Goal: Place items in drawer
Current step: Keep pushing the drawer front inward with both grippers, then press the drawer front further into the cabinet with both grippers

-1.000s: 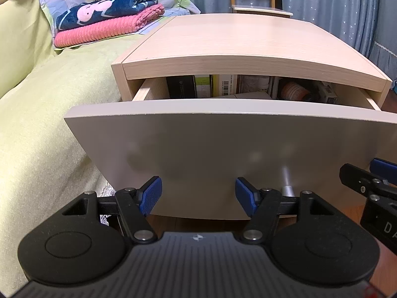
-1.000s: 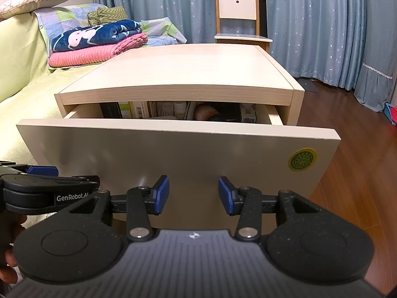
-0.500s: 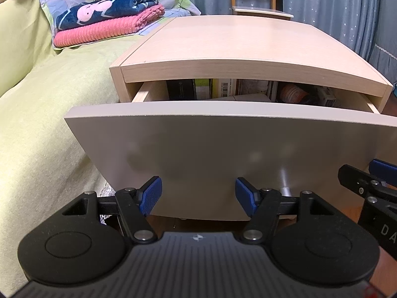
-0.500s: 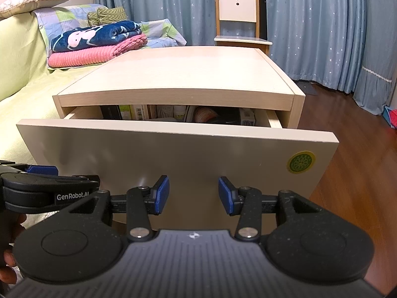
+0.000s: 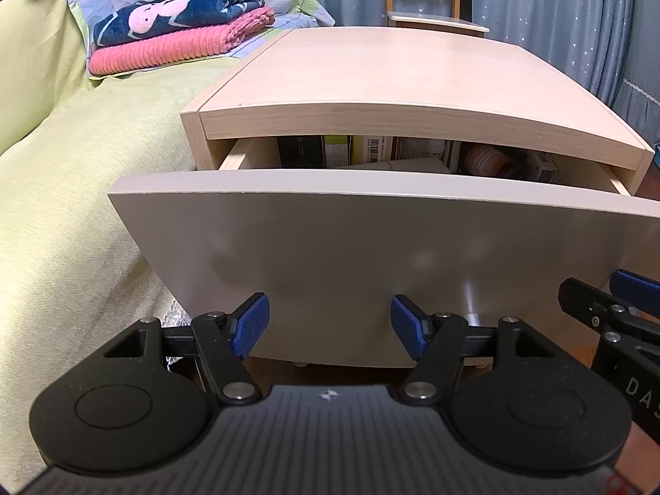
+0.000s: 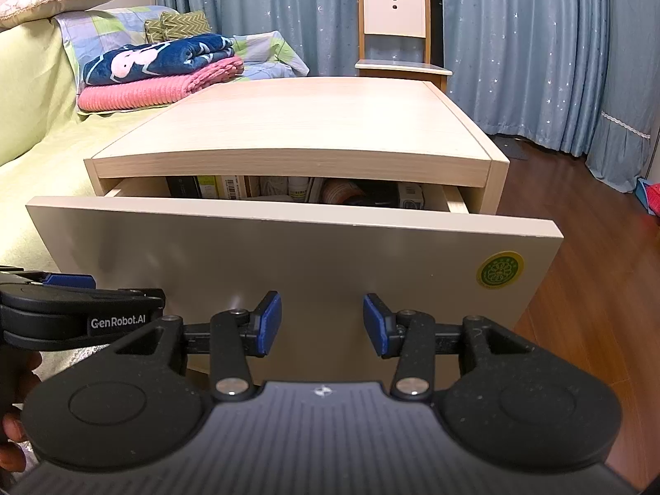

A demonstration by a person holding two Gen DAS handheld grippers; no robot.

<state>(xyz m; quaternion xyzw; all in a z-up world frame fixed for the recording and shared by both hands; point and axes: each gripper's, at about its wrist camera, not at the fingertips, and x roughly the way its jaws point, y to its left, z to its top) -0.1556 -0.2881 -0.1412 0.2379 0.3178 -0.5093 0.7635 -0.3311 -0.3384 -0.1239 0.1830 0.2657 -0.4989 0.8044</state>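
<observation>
A light wooden nightstand (image 5: pixel 392 78) (image 6: pixel 313 123) has its drawer pulled partly out. The drawer's pale front panel (image 5: pixel 371 255) (image 6: pixel 268 260) faces me. Inside the drawer stand boxes (image 5: pixel 326 150) (image 6: pixel 214 186), a small bottle (image 6: pixel 298 187) and a pinkish roll (image 5: pixel 484 161) (image 6: pixel 340 192). My left gripper (image 5: pixel 330 324) is open and empty, close to the lower part of the panel. Beside it on the right, my right gripper (image 6: pixel 322 324) is open too, holding nothing and also near the panel.
A bed with a yellow-green cover (image 5: pixel 62 189) lies left of the nightstand, with folded pink and blue blankets (image 5: pixel 177 37) (image 6: pixel 156 70) on it. A wooden chair (image 6: pixel 396 29) stands behind, before blue curtains (image 6: pixel 536 41). Wood floor (image 6: pixel 598 247) is on the right.
The gap between the drawer front and the cabinet has narrowed a little; the panel sits slightly farther from both grippers. Both grippers stay open.
</observation>
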